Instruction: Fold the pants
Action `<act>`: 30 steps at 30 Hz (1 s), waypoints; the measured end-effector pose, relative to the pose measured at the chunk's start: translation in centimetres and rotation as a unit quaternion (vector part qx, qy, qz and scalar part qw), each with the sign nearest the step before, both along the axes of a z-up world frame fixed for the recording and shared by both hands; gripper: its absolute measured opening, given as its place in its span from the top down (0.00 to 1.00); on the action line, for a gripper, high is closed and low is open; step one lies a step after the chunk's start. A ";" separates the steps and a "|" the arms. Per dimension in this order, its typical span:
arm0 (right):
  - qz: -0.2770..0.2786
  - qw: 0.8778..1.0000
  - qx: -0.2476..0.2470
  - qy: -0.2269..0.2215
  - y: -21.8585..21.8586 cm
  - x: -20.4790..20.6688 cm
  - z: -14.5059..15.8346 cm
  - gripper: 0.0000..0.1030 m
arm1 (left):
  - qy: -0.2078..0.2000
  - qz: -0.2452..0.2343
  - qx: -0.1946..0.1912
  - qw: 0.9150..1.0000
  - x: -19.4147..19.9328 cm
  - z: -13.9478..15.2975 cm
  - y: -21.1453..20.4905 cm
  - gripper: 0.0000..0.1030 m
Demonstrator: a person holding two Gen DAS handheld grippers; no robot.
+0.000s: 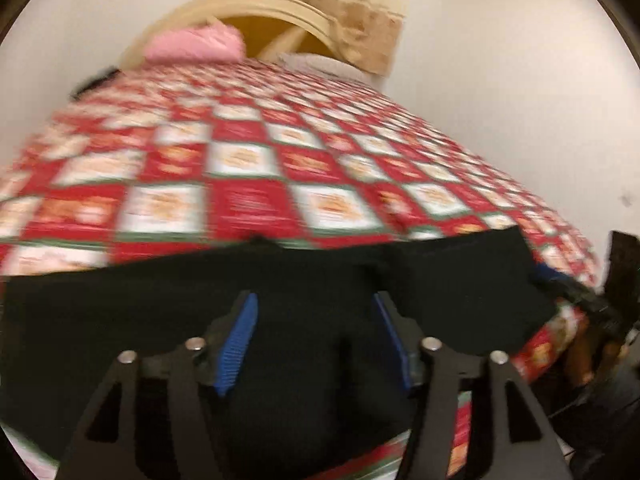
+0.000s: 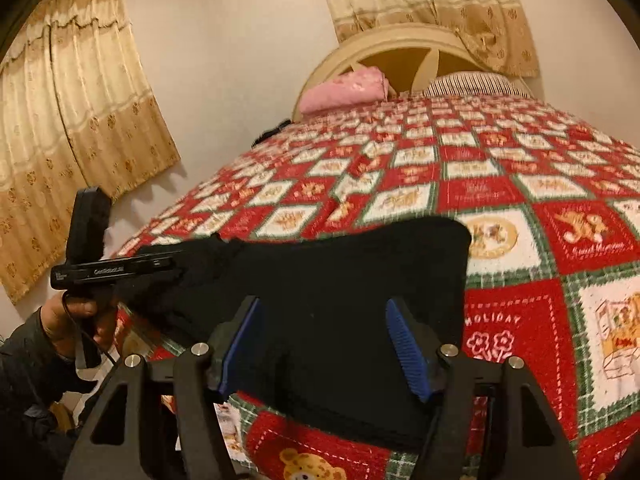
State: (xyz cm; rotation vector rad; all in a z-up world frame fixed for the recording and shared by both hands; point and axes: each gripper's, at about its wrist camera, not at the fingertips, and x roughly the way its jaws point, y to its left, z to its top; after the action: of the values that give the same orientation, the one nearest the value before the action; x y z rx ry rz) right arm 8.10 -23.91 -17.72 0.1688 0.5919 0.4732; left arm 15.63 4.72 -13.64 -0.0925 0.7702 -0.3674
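Note:
Black pants point(image 1: 280, 300) lie folded in a flat block on the near edge of the bed, also in the right wrist view point(image 2: 340, 280). My left gripper point(image 1: 314, 304) is open and empty, its blue pads point(image 1: 240, 336) spread just above the pants' middle. My right gripper point(image 2: 322, 312) is open and empty above the pants' right part. The left gripper's body point(image 2: 116, 270), held in a hand, shows at the pants' left end in the right wrist view. The right gripper's body point(image 1: 580, 296) shows at the pants' right end in the left wrist view.
The bed carries a red, white and green checked blanket point(image 2: 500, 200). A pink pillow point(image 2: 344, 90) and a striped pillow point(image 2: 472, 82) lie by the cream headboard point(image 2: 400, 48). Gold curtains point(image 2: 72, 140) hang on the walls. The left wrist view is blurred.

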 end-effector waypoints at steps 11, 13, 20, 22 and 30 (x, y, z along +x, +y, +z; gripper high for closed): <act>0.003 1.000 -0.005 -0.016 1.2 -0.3 0.3 0.36 | 0.025 0.196 0.028 0.980 -0.6 -2.9 17.6 0.33; 0.001 1.000 -0.006 -0.014 1.3 -0.4 0.2 0.36 | 0.032 0.203 0.024 0.978 -0.4 -3.7 18.1 0.33; 0.002 1.000 -0.013 -0.011 1.8 -0.6 0.0 0.36 | 0.038 0.187 0.034 0.981 0.8 -5.2 17.2 0.22; 0.003 1.000 -0.017 -0.011 1.9 -0.6 -0.1 0.36 | 0.039 0.176 0.041 0.983 0.7 -4.9 16.7 0.31; 0.002 1.000 -0.023 -0.015 2.2 -0.7 -0.1 0.36 | 0.053 0.162 0.008 0.985 -0.2 -3.4 16.4 0.75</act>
State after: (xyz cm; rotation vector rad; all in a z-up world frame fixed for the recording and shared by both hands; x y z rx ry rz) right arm 7.42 -21.74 -17.81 0.1162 0.5734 0.4646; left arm 15.48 21.15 -17.01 -0.2210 0.8477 -0.0482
